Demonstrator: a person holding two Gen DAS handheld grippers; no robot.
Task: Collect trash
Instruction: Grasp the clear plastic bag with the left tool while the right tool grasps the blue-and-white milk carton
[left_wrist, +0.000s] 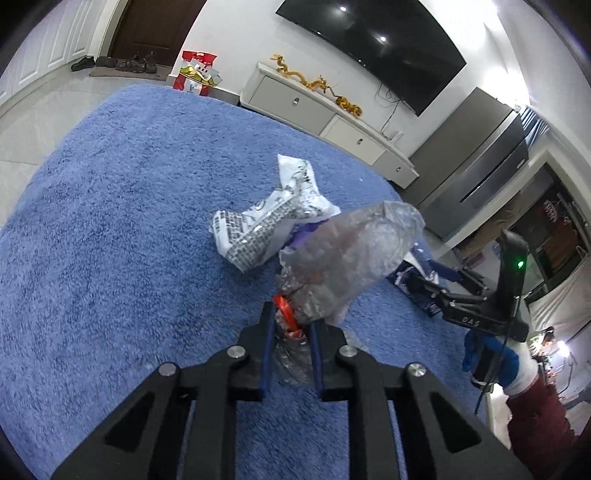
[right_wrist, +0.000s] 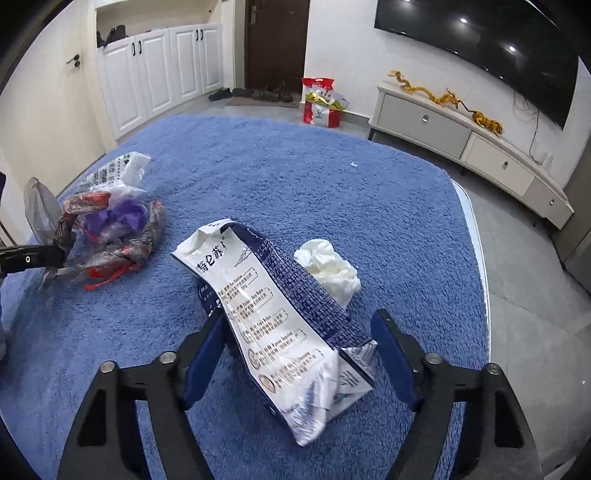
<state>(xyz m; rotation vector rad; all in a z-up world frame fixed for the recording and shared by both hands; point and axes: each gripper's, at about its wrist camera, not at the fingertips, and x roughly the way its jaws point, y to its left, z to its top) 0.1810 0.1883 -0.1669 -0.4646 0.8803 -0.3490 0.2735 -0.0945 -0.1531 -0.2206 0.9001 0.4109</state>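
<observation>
Setting: a shaggy blue carpet strewn with litter, in a living room.
Left gripper: nearly closed, its blue-padded jaws pinched on the crumpled clear plastic bag with red bits inside; the bag's loose end stands up ahead of the jaws, apparently because it is gripped at its bunched, narrow part.
Behind the bag: a crumpled white wrapper with black print lies on the carpet, touching the bag's pile, with something purple tucked between them.
Right gripper: jaws apart, straddling the flattened white-and-navy milk carton; the pads stand either side of it and do not press, so it is not yet held.
Carton's place: lying tilted on the carpet, between the right jaws, likely lined up for a grip across its width.
Beside the carton: a crumpled white tissue, just past its far edge, untouched.
Task state: one piece gripped, one framed, wrapper and tissue left to gather.
</observation>
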